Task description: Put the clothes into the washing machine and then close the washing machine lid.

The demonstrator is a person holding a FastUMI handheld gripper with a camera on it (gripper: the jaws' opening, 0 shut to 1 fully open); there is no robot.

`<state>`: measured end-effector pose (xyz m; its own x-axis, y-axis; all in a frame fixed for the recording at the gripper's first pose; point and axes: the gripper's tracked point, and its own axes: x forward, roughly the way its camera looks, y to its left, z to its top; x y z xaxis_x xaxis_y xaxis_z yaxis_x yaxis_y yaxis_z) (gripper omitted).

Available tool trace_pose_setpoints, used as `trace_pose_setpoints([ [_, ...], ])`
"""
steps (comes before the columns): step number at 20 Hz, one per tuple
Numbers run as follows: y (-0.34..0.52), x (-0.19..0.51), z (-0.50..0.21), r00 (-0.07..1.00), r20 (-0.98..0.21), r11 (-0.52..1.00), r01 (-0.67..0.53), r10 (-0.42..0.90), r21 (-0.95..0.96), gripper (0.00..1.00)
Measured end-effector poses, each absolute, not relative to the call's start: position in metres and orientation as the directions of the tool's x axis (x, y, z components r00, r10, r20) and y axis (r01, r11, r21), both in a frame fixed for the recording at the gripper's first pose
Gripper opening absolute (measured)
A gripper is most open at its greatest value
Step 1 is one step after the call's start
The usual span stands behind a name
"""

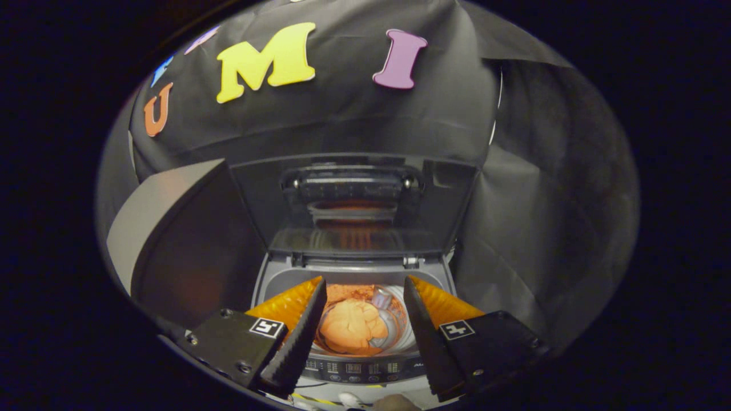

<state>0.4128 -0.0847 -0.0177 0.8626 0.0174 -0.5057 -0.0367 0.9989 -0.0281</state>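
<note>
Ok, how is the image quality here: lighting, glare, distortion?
Gripper view: dim booth, with the orange clothes in the washing machine drum brightly lit; orange reflection on the raised lid; fisheye bends the edges; the open tongs, holding nothing, look sharp.

The washer (354, 319) was a grey top-loader with its drum open. Its lid (354, 202) stood raised, tilted back at the rear edge of the washer, a tinted see-through panel with a dark handle near its top edge. The clothes (351, 325), an orange bundle, lay crumpled at the bottom of the drum. A dark control strip with small displays ran along the washer's front edge.
</note>
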Motion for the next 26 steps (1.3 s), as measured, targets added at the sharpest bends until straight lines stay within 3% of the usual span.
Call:
trace_pose_setpoints([
  [13, -0.067, 0.446, 0.084, 0.94, -0.336, 0.997, -0.069, 0.057, -0.023, 0.84],
  [26, -0.055, 0.528, 0.093, 0.933, -0.353, 0.997, -0.075, 0.068, -0.004, 0.84],
])
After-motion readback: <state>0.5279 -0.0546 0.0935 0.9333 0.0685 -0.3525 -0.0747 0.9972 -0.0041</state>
